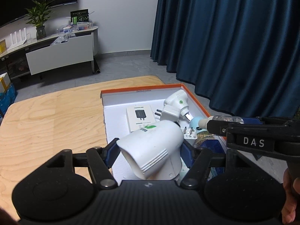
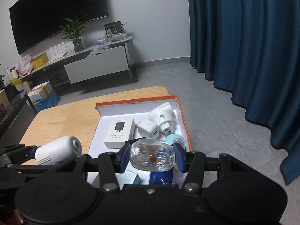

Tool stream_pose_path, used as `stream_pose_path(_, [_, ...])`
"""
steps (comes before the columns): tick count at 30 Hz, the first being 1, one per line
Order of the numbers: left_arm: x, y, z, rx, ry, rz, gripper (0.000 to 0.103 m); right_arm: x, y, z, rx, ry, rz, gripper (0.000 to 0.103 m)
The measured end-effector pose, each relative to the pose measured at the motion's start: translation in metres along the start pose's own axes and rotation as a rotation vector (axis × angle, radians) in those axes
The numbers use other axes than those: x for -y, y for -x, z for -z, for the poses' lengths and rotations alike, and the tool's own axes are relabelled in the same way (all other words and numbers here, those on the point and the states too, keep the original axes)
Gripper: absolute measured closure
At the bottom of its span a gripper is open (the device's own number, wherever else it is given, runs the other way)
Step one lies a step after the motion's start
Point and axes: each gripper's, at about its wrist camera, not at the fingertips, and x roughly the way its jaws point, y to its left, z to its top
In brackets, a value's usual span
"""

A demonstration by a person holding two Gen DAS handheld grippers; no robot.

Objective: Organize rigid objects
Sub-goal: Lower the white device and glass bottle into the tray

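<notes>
Sitting in the orange-rimmed box (image 2: 184, 123): charger carton (image 2: 120, 132), white plugs (image 2: 150, 129). Left hand-held gripper (image 1: 150, 154) clutching a white adapter (image 1: 153, 150). Right hand-held gripper (image 2: 151, 156) clamping a clear bottle (image 2: 151, 157).

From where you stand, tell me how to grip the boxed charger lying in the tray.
Take the boxed charger across its two long side edges, coming down from above. It lies flat on the floor of the tray, so only its edges offer purchase. The white plug adapter crowds its right edge; ease in from the left.
</notes>
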Motion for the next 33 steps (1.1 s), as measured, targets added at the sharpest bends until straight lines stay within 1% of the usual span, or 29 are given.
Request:
stream_pose_path(14, [0.003, -0.006, -0.005, -0.009, 0.004, 0.001, 0.035, 0.004, -0.008, -0.011, -0.004, 0.001, 0.001, 0.043])
stream_pose_path(24, [0.002, -0.01, -0.012, -0.004, 0.001, -0.002, 0.035, 0.003, -0.009, -0.013, -0.001, 0.003, -0.001, 0.043])
stream_pose_path(33, [0.003, -0.014, -0.017, -0.001, 0.0, -0.004, 0.035, 0.002, -0.016, -0.023, 0.007, 0.012, 0.0, 0.043])
